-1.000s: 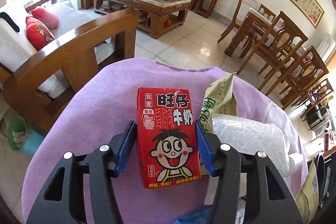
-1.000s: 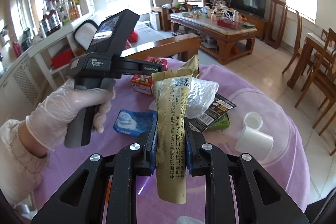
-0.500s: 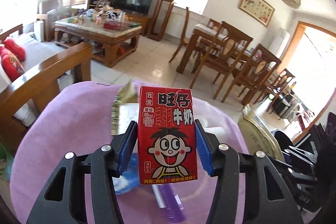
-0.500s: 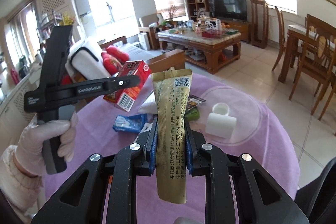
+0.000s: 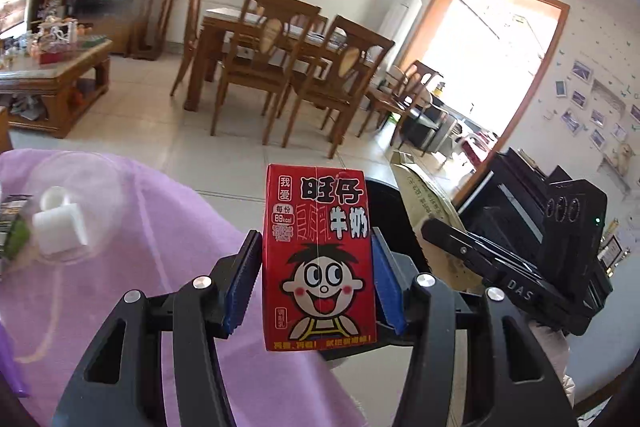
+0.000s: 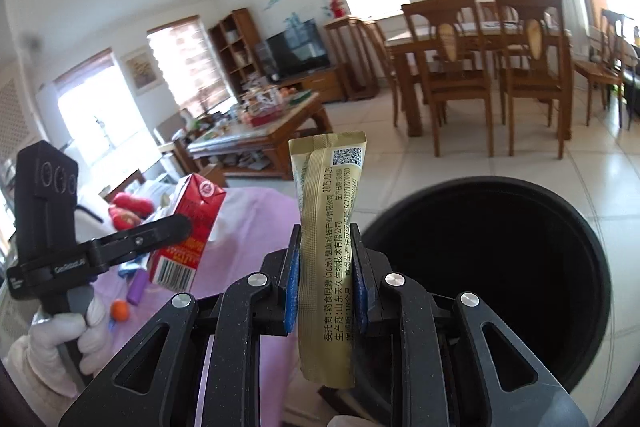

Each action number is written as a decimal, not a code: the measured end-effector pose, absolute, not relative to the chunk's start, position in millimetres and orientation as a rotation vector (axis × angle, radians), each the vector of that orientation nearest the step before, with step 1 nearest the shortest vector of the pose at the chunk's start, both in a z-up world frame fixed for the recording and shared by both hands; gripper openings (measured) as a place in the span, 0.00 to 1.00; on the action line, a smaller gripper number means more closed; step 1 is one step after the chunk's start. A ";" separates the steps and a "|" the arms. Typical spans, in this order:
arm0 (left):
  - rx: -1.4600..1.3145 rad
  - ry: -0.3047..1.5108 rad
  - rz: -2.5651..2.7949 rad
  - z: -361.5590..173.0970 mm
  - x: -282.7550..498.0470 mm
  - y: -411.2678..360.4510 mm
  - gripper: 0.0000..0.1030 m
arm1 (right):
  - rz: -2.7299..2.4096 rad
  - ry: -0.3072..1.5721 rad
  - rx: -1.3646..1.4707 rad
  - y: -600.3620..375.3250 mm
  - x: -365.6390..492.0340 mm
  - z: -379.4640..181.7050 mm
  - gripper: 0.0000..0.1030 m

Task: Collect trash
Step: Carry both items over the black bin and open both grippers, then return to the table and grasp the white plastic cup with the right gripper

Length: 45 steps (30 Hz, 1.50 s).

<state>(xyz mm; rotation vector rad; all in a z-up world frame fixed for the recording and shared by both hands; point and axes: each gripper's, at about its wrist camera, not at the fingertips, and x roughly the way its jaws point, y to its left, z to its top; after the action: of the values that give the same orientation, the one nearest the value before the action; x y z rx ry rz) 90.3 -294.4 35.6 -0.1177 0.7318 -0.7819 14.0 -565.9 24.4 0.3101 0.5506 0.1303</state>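
My left gripper [image 5: 316, 279] is shut on a red milk carton [image 5: 318, 255] with a cartoon face, held upright above the edge of the purple-covered table [image 5: 140, 239]. My right gripper [image 6: 326, 275] is shut on a gold snack wrapper [image 6: 330, 247], held upright beside the open black trash bin [image 6: 492, 267]. The bin's rim [image 5: 390, 199] shows behind the carton in the left wrist view. The carton [image 6: 188, 223] and left gripper also show in the right wrist view, to the left. The wrapper [image 5: 424, 203] shows in the left wrist view, to the right.
A white bottle cap piece [image 5: 60, 219], a clear lid and a dark wrapper [image 5: 10, 227] lie on the table at left. A purple item [image 6: 138, 285] and a small orange ball [image 6: 119, 309] lie on the cloth. Dining chairs [image 5: 256, 67] stand beyond on the tiled floor.
Both grippers have swung right, away from the table's middle, carrying the carton and the wrapper. The black bin has come into view under the right gripper.
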 end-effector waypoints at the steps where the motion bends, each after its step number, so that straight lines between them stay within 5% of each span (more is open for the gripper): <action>1: -0.110 0.739 -0.801 31.7 88.0 -307.8 0.51 | 0.108 0.557 0.323 -580.9 9.1 18.5 0.21; 22: 0.072 0.880 -0.829 -33.9 78.3 -416.1 0.53 | 0.013 0.632 0.434 -665.3 -13.1 -62.5 0.26; 25: 0.077 0.859 -0.817 -30.2 72.5 -413.8 0.55 | 0.008 0.629 0.435 -660.6 -14.4 -60.3 0.30; 28: 0.083 0.830 -0.804 -25.2 66.4 -407.9 0.67 | 0.006 0.619 0.438 -661.4 -12.6 -56.5 0.46; 45: 0.103 0.619 -0.766 27.8 12.9 -328.8 0.70 | 0.069 0.566 0.360 -588.8 -14.5 -8.6 0.54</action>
<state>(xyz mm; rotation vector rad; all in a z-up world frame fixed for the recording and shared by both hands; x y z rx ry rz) 12.9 -328.8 27.8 0.1030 0.6186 -0.7659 -14.5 -588.8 -8.6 0.3602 0.5662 0.0690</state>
